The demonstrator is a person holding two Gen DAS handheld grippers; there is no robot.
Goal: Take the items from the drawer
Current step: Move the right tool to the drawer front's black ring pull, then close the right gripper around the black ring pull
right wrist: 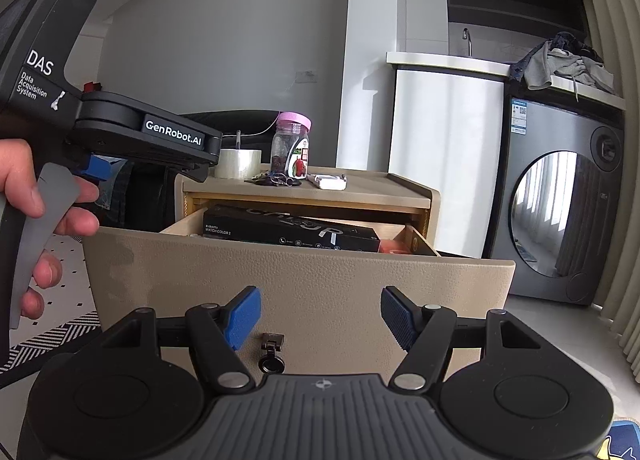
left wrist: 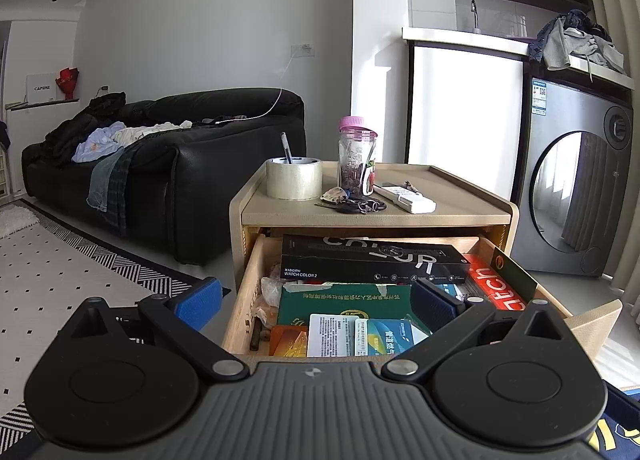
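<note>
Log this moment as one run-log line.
drawer: open, full | left tongs: open, above drawer, empty | right tongs: open, facing drawer front | Xiaomi watch box: in drawer, untouched

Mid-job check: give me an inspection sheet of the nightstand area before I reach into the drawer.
Surface: beige nightstand top holds a clear tape roll with a pen in it, a pink-lidded jar, keys and a white remote.
Job's things: open wooden drawer, full; long black watch box at the back, green booklet, cards, red box.
Clutter: clothes on the black sofa.
Grippers: left gripper over the drawer, jaws open, empty; right gripper facing the beige drawer front, jaws open, empty.
Cables: thin white cable from wall socket to sofa.
Surroundings: grey washing machine, patterned rug.
</note>
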